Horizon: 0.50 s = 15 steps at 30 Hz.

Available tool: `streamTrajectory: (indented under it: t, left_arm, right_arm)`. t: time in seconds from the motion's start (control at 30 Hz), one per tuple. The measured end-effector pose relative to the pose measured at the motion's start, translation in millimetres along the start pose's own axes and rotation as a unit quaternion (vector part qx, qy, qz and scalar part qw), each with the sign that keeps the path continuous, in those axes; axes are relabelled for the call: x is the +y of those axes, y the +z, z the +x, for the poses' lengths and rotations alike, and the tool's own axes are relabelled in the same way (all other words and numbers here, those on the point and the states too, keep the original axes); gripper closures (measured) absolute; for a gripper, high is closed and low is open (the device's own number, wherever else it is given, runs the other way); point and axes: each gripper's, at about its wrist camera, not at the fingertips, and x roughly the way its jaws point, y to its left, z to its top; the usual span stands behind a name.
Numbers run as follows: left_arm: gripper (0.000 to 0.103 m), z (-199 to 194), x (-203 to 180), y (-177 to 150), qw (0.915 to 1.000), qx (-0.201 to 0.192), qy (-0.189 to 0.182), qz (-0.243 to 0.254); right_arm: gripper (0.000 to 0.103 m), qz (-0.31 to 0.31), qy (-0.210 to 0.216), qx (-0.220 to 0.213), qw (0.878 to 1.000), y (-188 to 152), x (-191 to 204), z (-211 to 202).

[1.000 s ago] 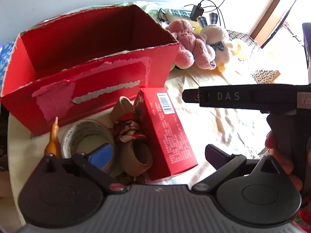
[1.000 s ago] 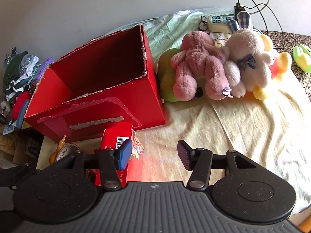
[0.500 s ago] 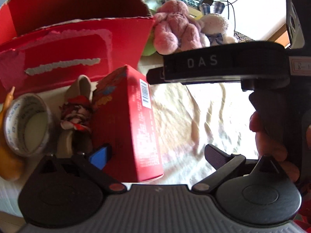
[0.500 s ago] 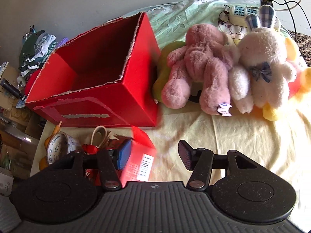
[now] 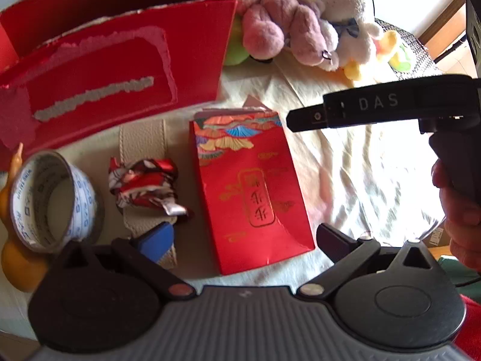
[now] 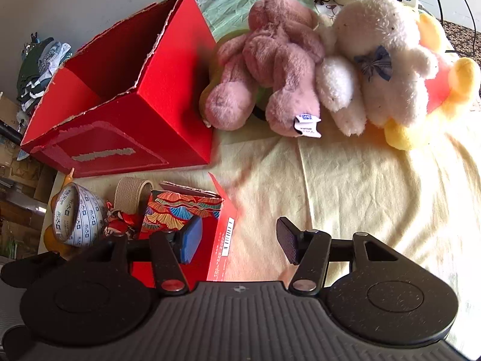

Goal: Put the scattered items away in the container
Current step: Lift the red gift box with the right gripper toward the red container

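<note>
A small red gift box [image 5: 249, 186] with gold writing lies flat on the yellow cloth, in front of the big open red cardboard container [image 5: 120, 69]. My left gripper [image 5: 246, 239] is open, its pads apart on either side of the box's near end. My right gripper [image 6: 237, 240] is opening; the box's barcode edge [image 6: 221, 240] shows between its pads, neither pressing it. Left of the box are a beige strap with a red patterned scarf [image 5: 141, 180], a tape roll [image 5: 51, 198] and an orange gourd [image 5: 18, 258].
A pink plush [image 6: 270, 60], a white rabbit plush [image 6: 375, 60] and a yellow plush [image 6: 451, 84] are piled right of the container [image 6: 120, 105]. Cables and a power strip lie behind them. A hand [image 5: 460, 216] holds the right gripper's handle, which crosses the left wrist view.
Both grippers have come lower and closer to the small red box. In the left wrist view its decorated top face now shows between the fingers instead of its barcode side.
</note>
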Motion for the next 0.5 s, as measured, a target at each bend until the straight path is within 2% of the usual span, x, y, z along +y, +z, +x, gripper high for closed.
streamTrajectory:
  t: [0.1,0.23,0.5]
  left_arm:
    - [0.002,6,-3,-6,0.9996,0.017,-0.020,0.005]
    - [0.003,15,-15,1,0.9991,0.025,-0.006,0.032]
    - [0.004,30,-31,13,0.9978,0.041,-0.004,0.052]
  right_arm:
    - [0.040,0.007,0.012,0.021,1.000,0,3,9]
    - [0.040,0.003,0.005,0.030,1.000,-2,4,15]
    - [0.044,0.025,0.013,0.036,0.999,-3,-5,15]
